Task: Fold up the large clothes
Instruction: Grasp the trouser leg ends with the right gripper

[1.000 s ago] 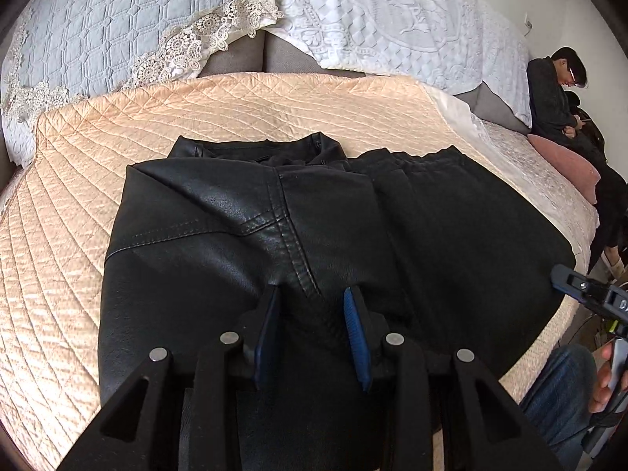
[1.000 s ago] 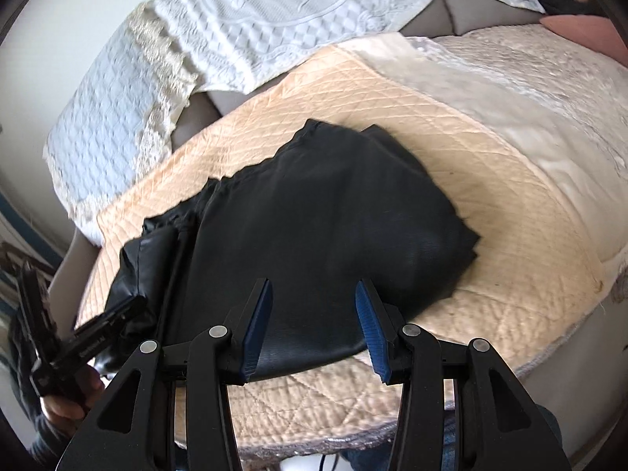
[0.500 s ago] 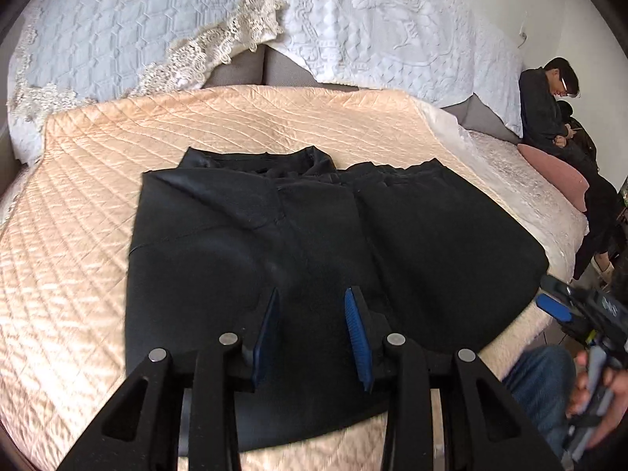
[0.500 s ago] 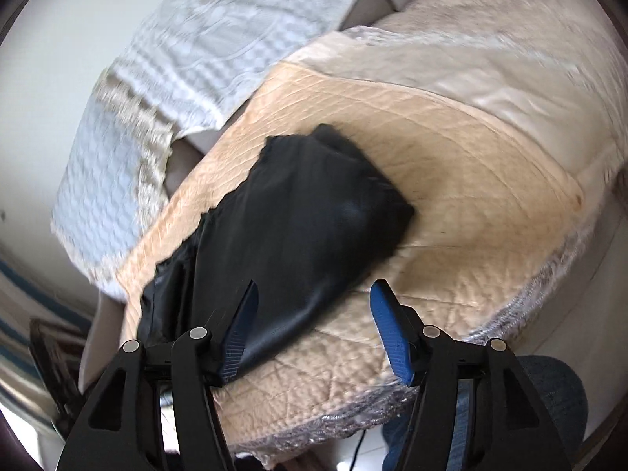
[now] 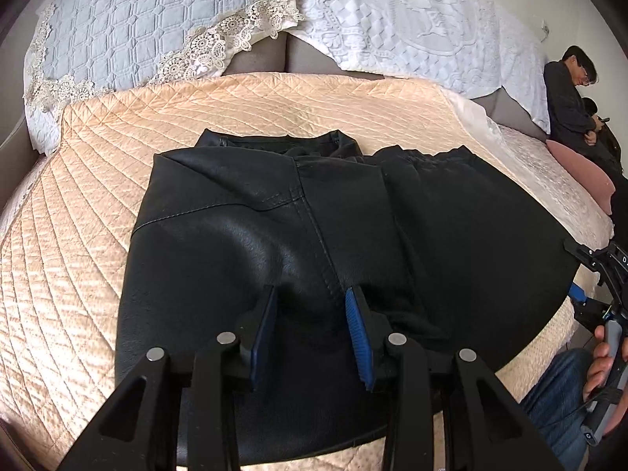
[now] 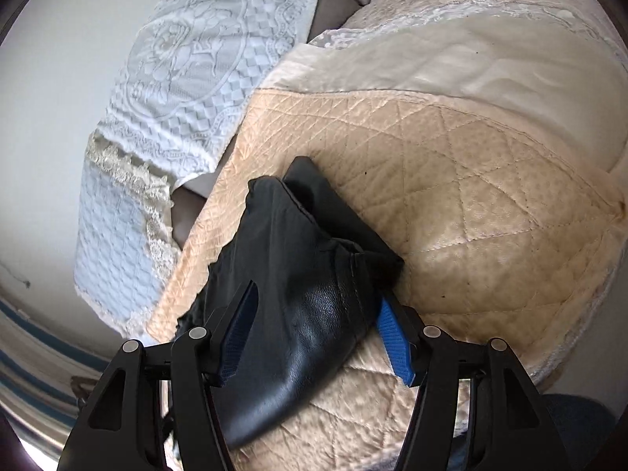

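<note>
Garment: a black leather garment (image 5: 243,243) lies folded on the peach quilt (image 5: 78,235), near the front edge of the bed; its far edge points to the pillows.
Surface of garment: shiny leather with a stitched seam running down the middle; the right part looks more matte.
Left gripper: the left gripper (image 5: 310,314) hangs over the near middle of the garment, tilted down. Its jaws stand partly open, the blue pads on both sides of the seam. A soft ridge of leather rises between them, but I cannot tell if the pads press on it.
Right gripper: the right gripper (image 6: 314,337) is at the right corner of the garment and is rolled to one side. Its jaws are wide apart, and a thick fold of leather (image 6: 306,329) sits between them. The pads seem not to squeeze it.
Right hand: a hand (image 5: 602,357) holds the handle of the right gripper at the bed edge, above a knee in blue jeans (image 5: 557,396).
Pillows: two white lace pillows (image 5: 129,27) lean at the head of the bed.
Other person: a person in dark clothes (image 5: 569,98) sits at the far right of the bed, beside a pink cushion (image 5: 581,165).
</note>
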{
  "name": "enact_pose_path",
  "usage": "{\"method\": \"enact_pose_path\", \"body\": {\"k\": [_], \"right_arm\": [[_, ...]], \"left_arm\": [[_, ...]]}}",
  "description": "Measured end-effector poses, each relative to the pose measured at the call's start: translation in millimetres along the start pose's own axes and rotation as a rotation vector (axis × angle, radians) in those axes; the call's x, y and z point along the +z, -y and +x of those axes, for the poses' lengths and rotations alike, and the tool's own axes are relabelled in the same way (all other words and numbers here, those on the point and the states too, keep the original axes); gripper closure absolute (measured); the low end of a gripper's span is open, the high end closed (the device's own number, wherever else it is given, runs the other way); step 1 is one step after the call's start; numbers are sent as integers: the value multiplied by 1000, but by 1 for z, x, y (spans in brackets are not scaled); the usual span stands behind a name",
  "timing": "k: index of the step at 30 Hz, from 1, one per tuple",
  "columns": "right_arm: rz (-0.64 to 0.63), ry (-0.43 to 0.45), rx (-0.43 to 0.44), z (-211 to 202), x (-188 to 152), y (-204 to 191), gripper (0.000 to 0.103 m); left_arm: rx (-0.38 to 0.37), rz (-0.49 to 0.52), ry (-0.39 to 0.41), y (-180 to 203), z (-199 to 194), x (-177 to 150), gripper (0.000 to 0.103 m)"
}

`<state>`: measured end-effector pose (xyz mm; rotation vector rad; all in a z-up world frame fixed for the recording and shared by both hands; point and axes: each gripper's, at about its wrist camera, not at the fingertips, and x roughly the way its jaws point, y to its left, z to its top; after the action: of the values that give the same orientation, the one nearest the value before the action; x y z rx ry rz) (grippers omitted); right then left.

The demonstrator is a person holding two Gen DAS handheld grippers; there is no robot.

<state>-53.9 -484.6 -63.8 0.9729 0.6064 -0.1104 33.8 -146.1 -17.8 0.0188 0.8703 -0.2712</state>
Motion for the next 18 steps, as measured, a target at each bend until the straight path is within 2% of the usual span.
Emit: {"method": "enact_pose_path", "body": {"k": [8,18], "right_arm": [[-13,15,-26,-3,-1,-6,41],[-2,19,-81,0,-8,-15,40]], "left_arm": [[30,46,37,9,2,-6,65],[9,-21,16,6,6,1,64]]}}
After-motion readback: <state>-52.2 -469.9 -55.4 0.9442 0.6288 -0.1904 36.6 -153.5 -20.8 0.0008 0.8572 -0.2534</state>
